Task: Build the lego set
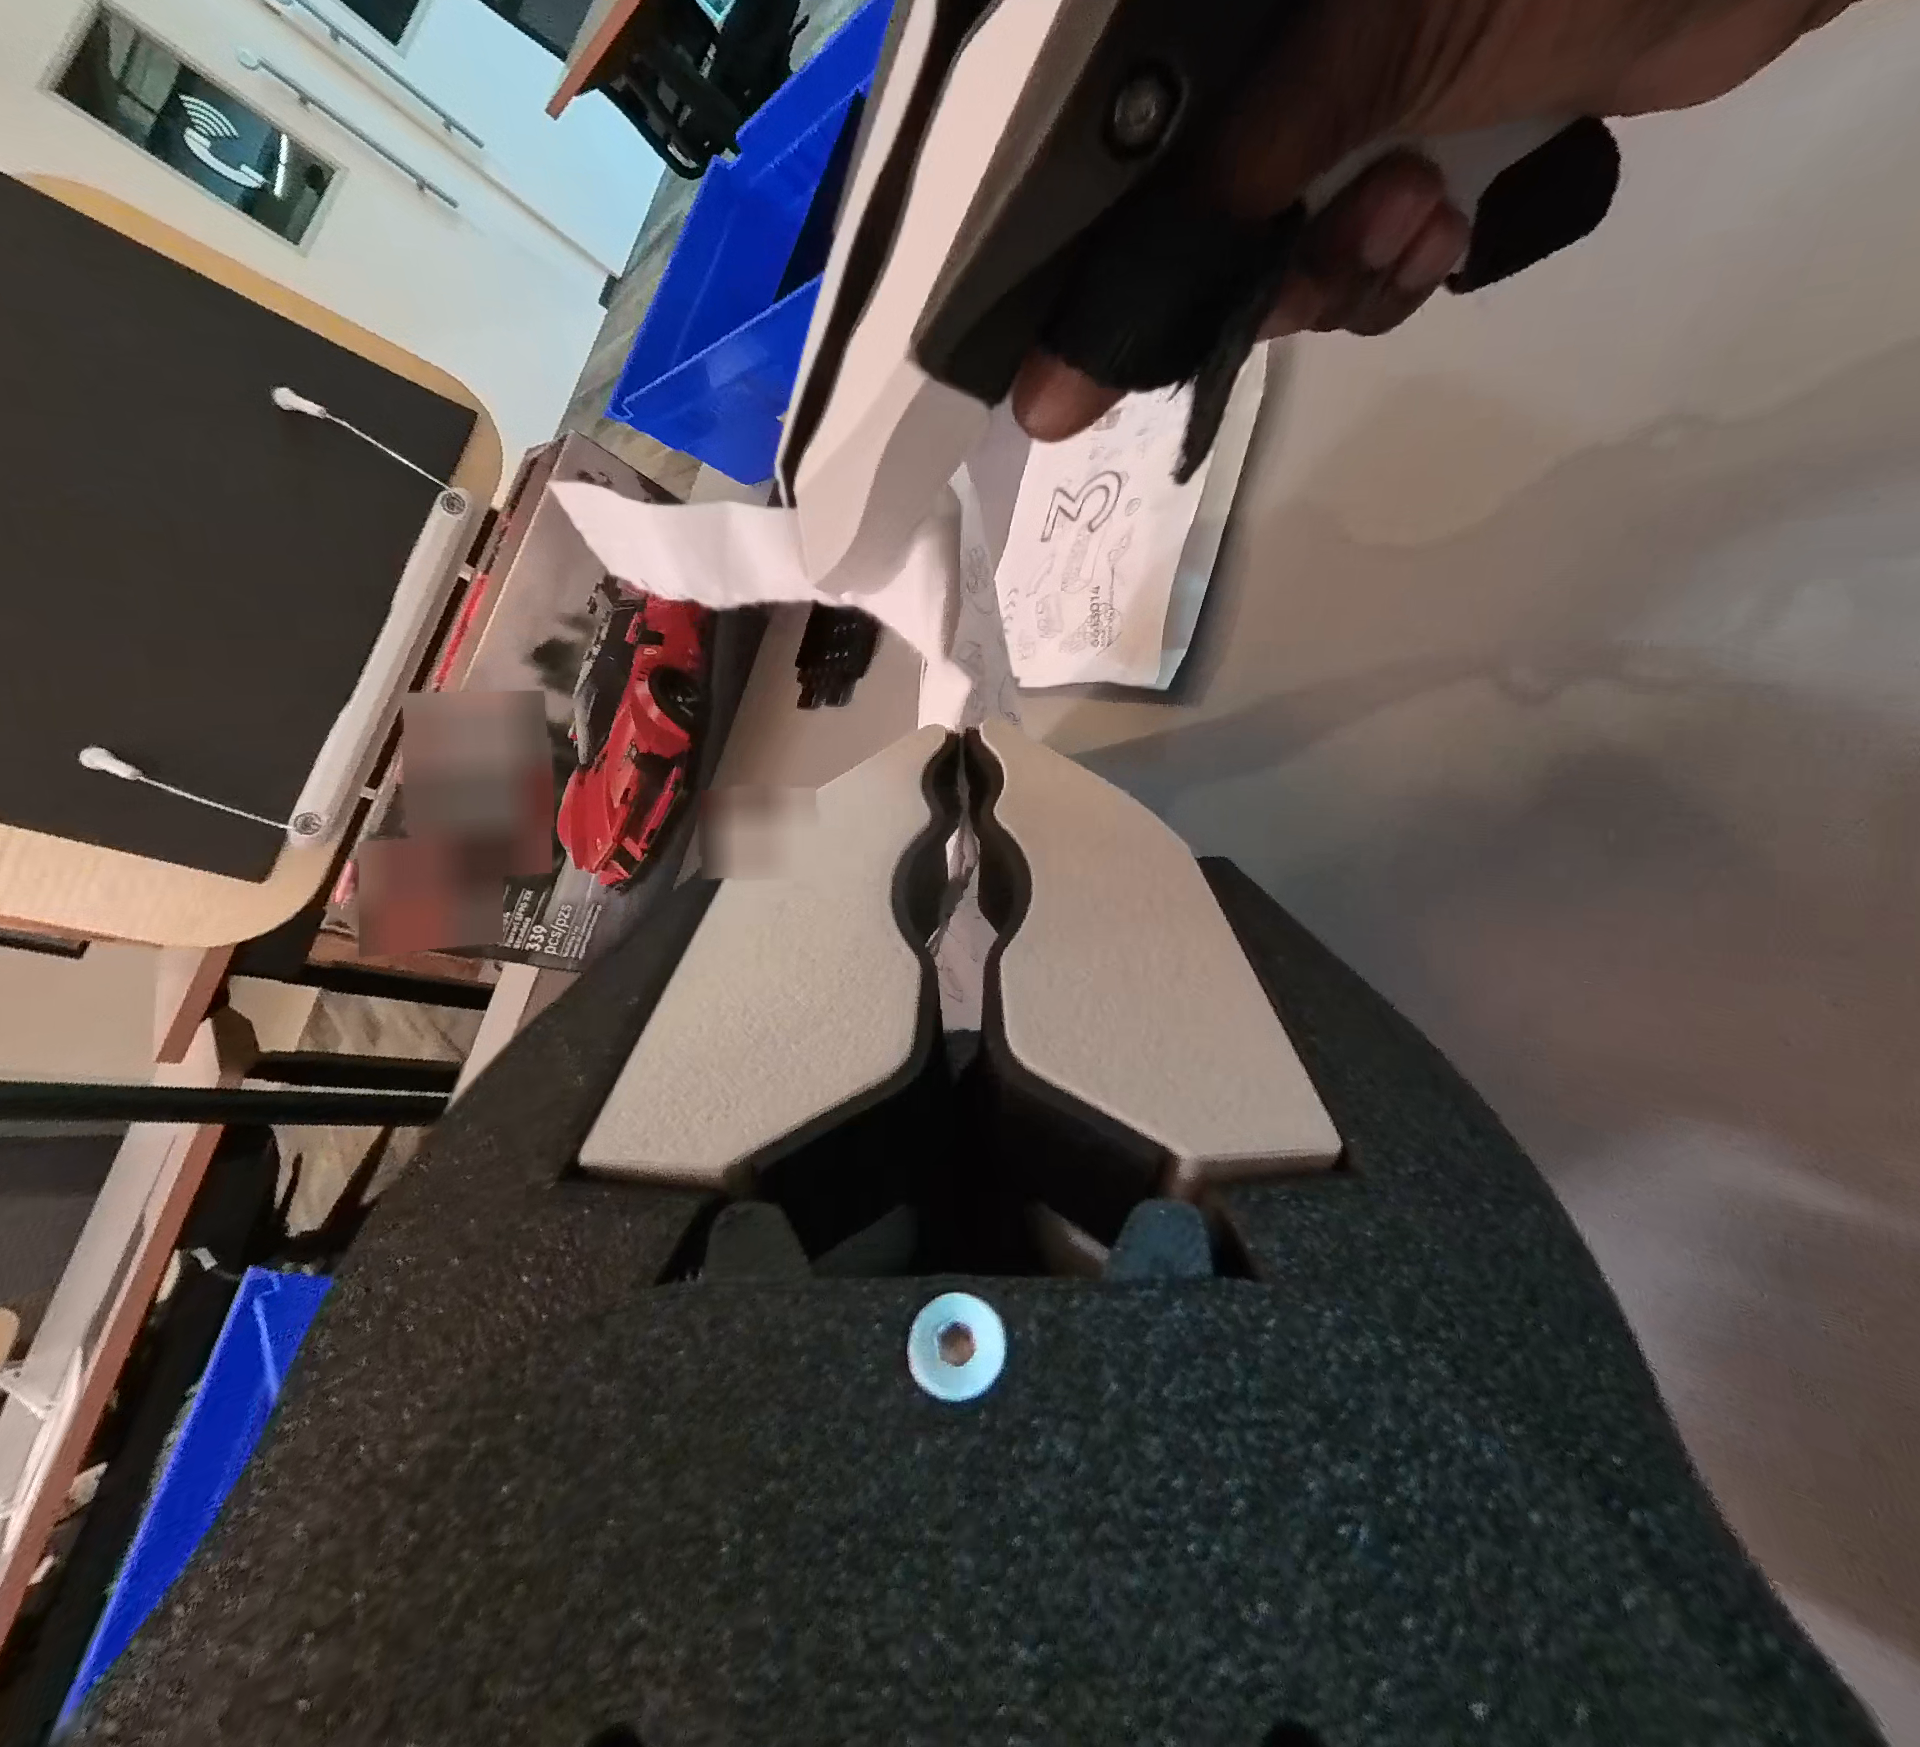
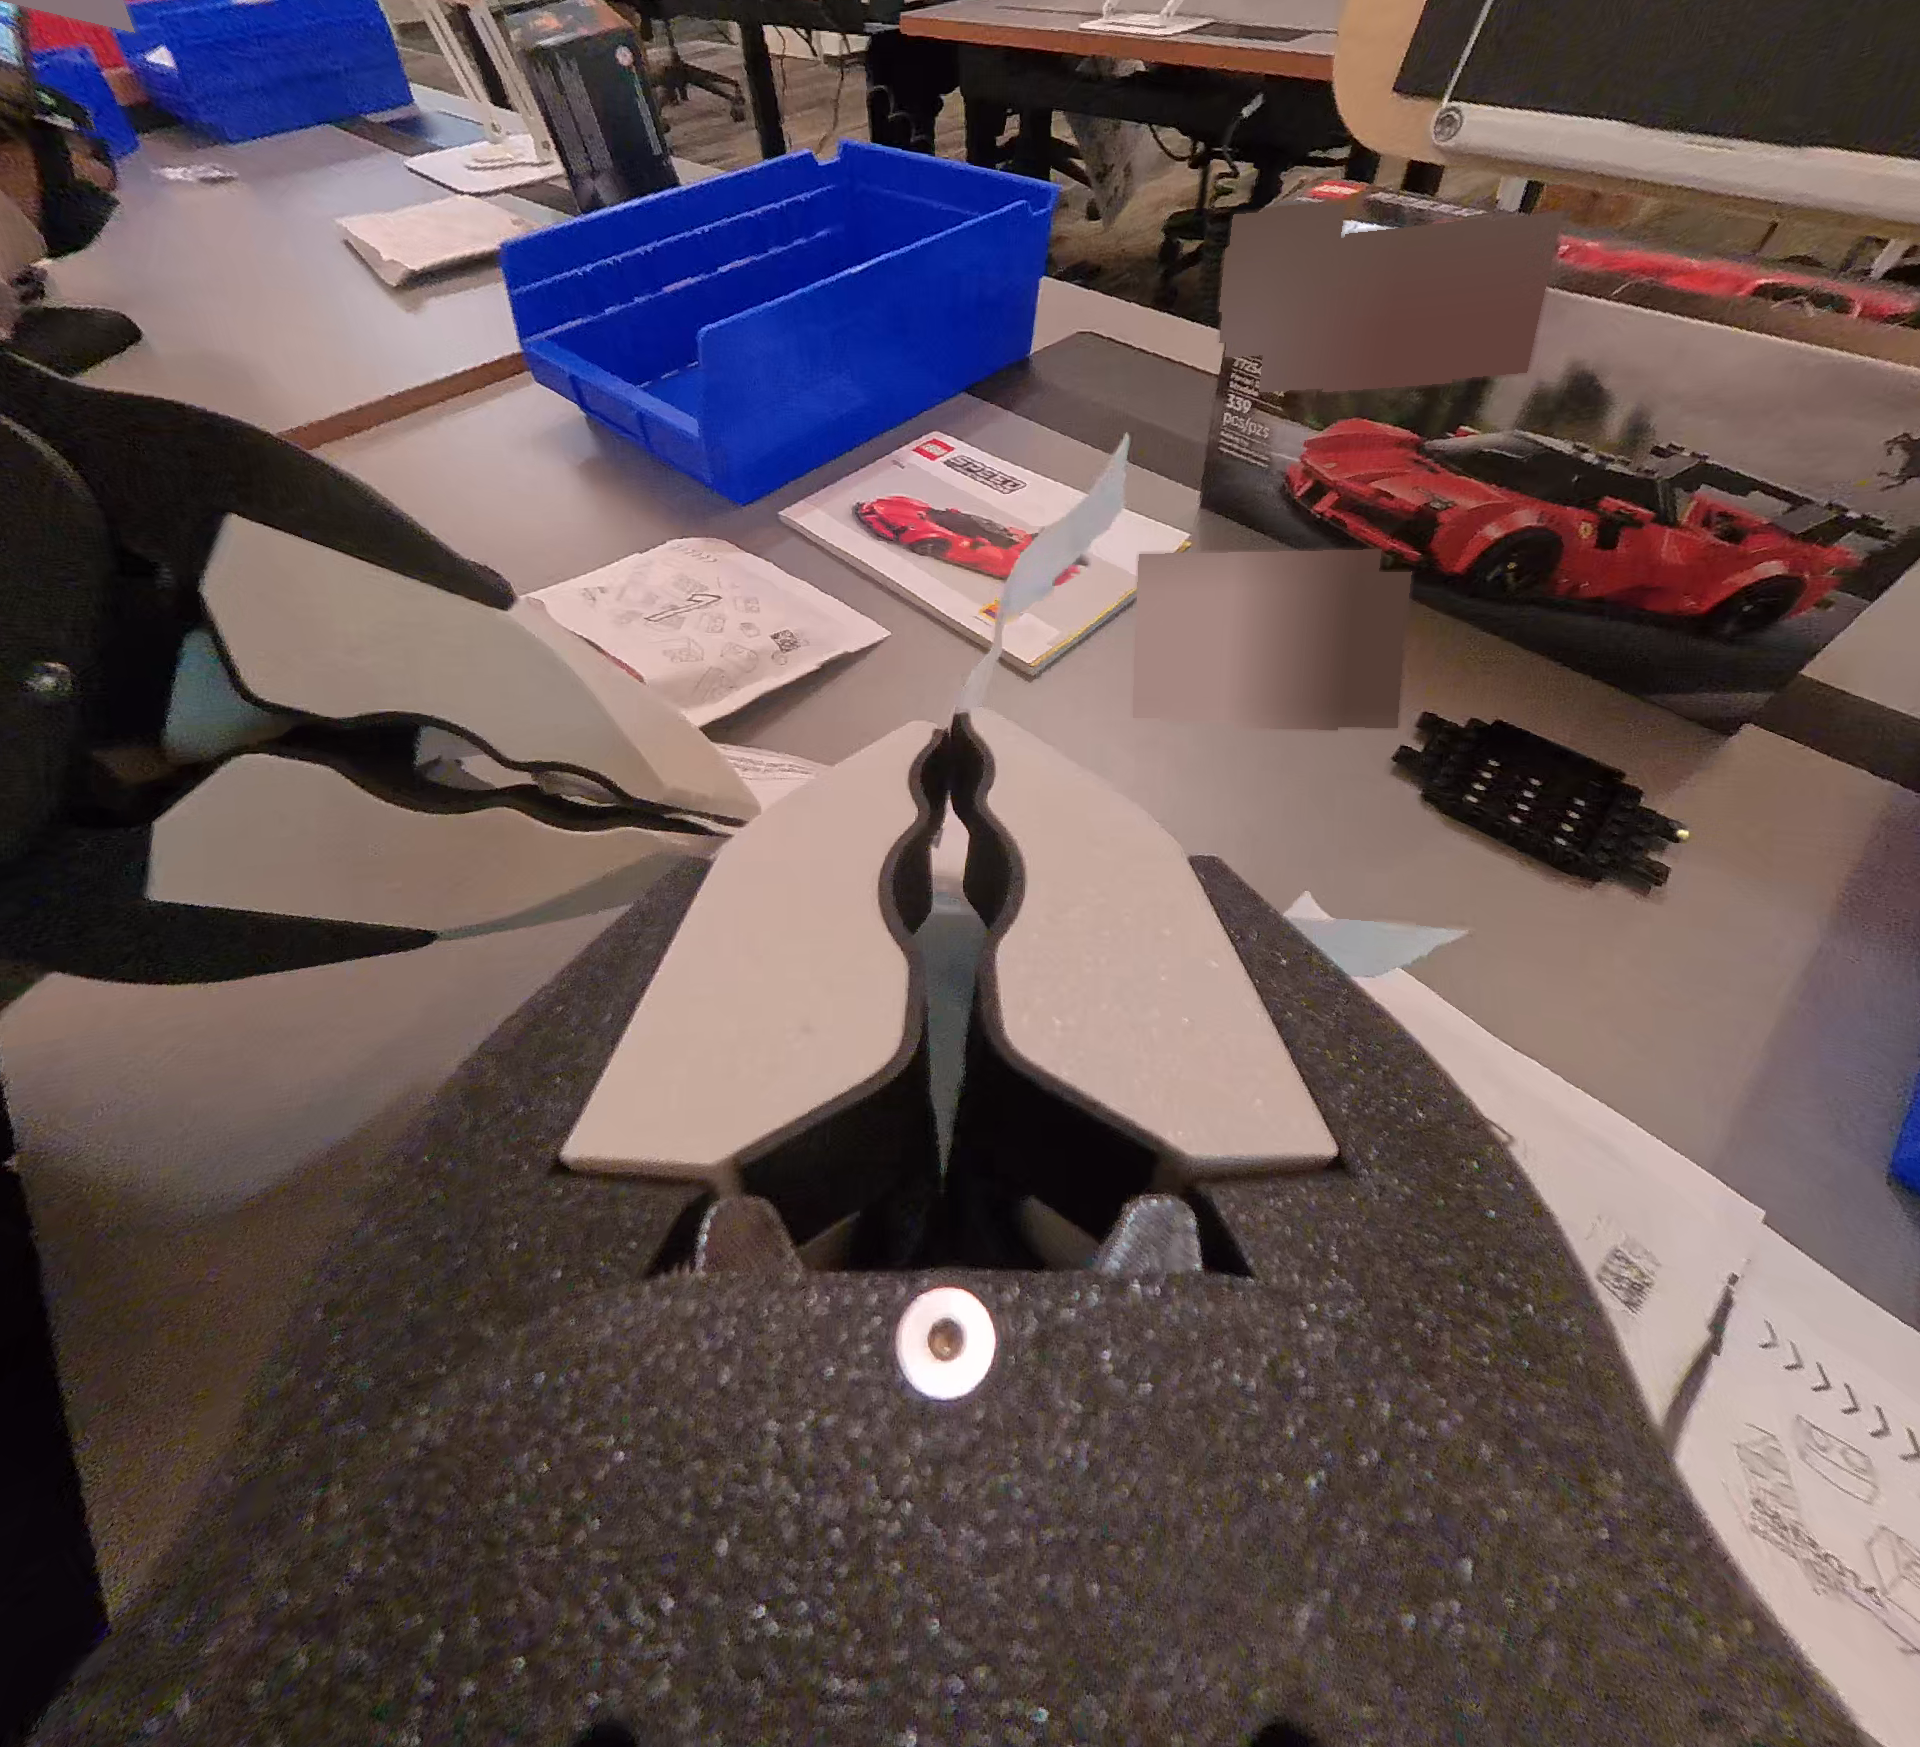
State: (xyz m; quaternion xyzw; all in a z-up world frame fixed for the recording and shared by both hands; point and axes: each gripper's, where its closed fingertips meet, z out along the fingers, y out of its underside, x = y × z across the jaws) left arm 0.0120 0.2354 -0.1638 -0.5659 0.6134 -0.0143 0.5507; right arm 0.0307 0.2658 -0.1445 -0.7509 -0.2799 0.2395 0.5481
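The grey surface (image 2: 436, 1022) fills both views; the blue plastic bin (image 2: 774, 326) sits upper centre in your right wrist view, the car-printed cardboard box (image 2: 1558, 492) at right. Your left claw (image 1: 964, 741) and right claw (image 2: 954, 729) are each pressed together on a torn white paper bag (image 1: 894, 575), at frame centre. It looks light, floppy and easily ripped, so pinch near the edge. Only the right view shows the printed booklet (image 2: 935, 544); only the left shows the bag spanning both claws.
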